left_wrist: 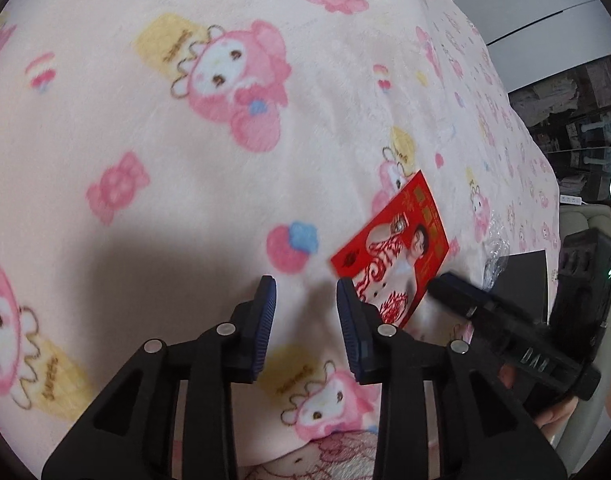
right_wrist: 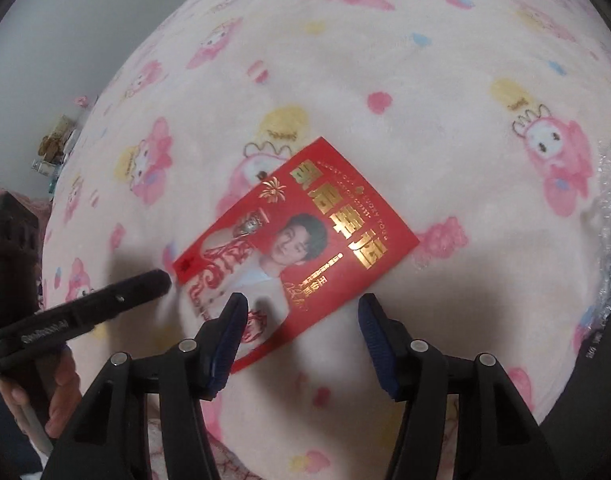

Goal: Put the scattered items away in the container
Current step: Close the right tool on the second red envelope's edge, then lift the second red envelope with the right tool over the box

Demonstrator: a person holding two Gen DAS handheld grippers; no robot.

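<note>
A red envelope (right_wrist: pixel 305 232) with gold lettering and a printed portrait lies flat on the pink cartoon blanket (right_wrist: pixel 425 100). My right gripper (right_wrist: pixel 303 312) stands open just above the envelope's near edge; its left finger (right_wrist: pixel 229 332) overlaps the envelope's corner and its pads press on nothing. In the left wrist view the same envelope (left_wrist: pixel 393 248) lies just right of my left gripper (left_wrist: pixel 304 292), which is open over bare blanket (left_wrist: pixel 145 120). The right gripper's finger (left_wrist: pixel 453 292) reaches the envelope from the right. No container is clearly visible.
Crinkled clear bubble wrap (right_wrist: pixel 609 208) lies at the blanket's right side, and shows again as wrap (left_wrist: pixel 493 236) beside a dark flat object (left_wrist: pixel 525 276). A person's hand (right_wrist: pixel 61 392) holds the left gripper's handle. Shelves and furniture (left_wrist: pixel 577 112) stand beyond the blanket's edge.
</note>
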